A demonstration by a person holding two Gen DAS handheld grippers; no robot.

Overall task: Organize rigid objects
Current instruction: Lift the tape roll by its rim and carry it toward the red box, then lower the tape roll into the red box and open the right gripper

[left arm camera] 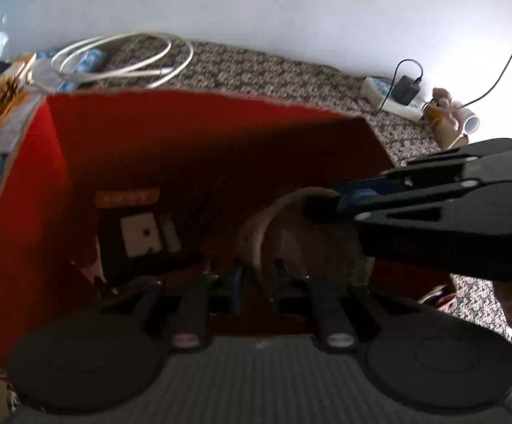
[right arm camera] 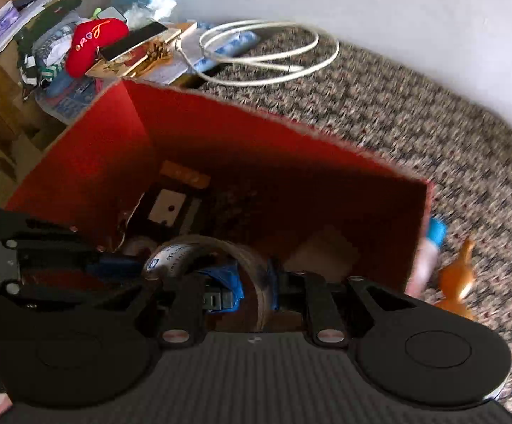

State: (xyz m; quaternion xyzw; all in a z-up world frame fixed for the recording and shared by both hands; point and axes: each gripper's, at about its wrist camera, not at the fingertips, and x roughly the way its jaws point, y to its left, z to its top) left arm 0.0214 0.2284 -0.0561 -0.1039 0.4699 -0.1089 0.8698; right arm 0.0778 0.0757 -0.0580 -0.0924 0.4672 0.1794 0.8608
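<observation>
Inside the red cardboard box point(right arm camera: 89, 148) on the speckled carpet point(right arm camera: 415, 106), both grippers clamp a tape roll point(right arm camera: 199, 247): a wide tan ring with a printed white inner label. The right gripper point(right arm camera: 256, 282) jaws pinch its wall; the left gripper point(left arm camera: 254, 279) jaws grip its rim opposite.

A speckled brown-and-cream carpet point(right arm camera: 379, 106) covers the floor up to a pale wall. Directly on it stands an open cardboard box with a red inside point(right arm camera: 121, 148). Beyond the box lies a coiled white cable point(right arm camera: 273, 53). Near the wall rests a white power strip point(left arm camera: 390, 97) with a black plug adapter point(left arm camera: 406, 90). Just beside the box's right side sits an orange figurine point(right arm camera: 459, 275).
</observation>
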